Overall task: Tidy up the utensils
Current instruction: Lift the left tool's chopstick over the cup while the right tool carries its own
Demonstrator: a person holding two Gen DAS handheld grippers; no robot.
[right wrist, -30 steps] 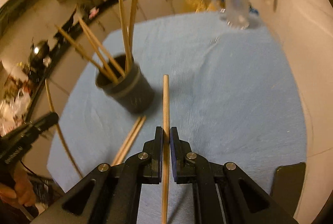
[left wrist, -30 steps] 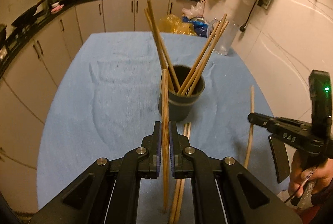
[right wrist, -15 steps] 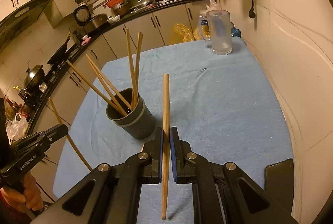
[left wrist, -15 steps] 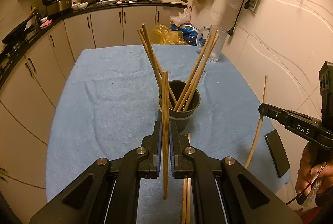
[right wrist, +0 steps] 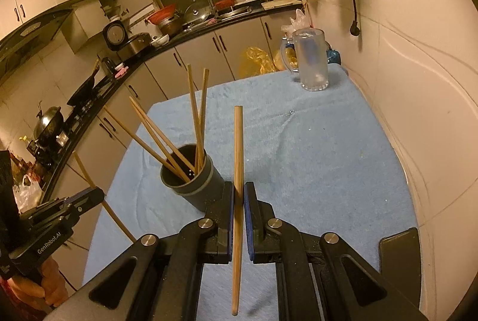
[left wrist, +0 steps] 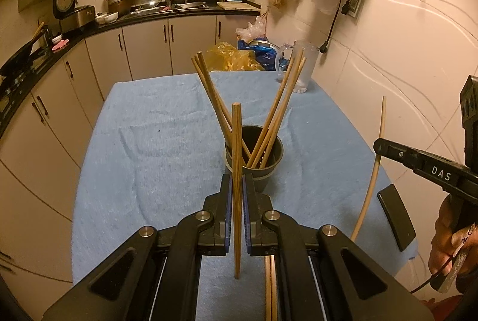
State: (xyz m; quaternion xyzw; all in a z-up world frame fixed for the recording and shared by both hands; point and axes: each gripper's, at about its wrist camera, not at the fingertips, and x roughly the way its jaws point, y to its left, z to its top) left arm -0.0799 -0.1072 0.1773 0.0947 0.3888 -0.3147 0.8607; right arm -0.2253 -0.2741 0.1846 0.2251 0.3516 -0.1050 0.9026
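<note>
Each hand-held gripper [left wrist: 236, 198] [right wrist: 238, 201] pinches a chopstick [left wrist: 236, 171] [right wrist: 238, 165] mid-shaft; they're light, stiff, slippery; grip firmly near the middle over the cup [left wrist: 263, 159].

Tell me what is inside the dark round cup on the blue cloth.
The dark round cup holds five wooden chopsticks, leaning apart against its rim. Their lower ends and the cup's bottom are hidden by its wall.

Table covered by light blue terry cloth [left wrist: 155, 141]. On it: dark grey cylindrical plastic cup [left wrist: 259, 171] near centre; clear glass mug [right wrist: 312, 64] far right; black flat phone-like slab [left wrist: 395, 216] near right edge; two loose wooden chopsticks [left wrist: 270, 288] near.
</note>
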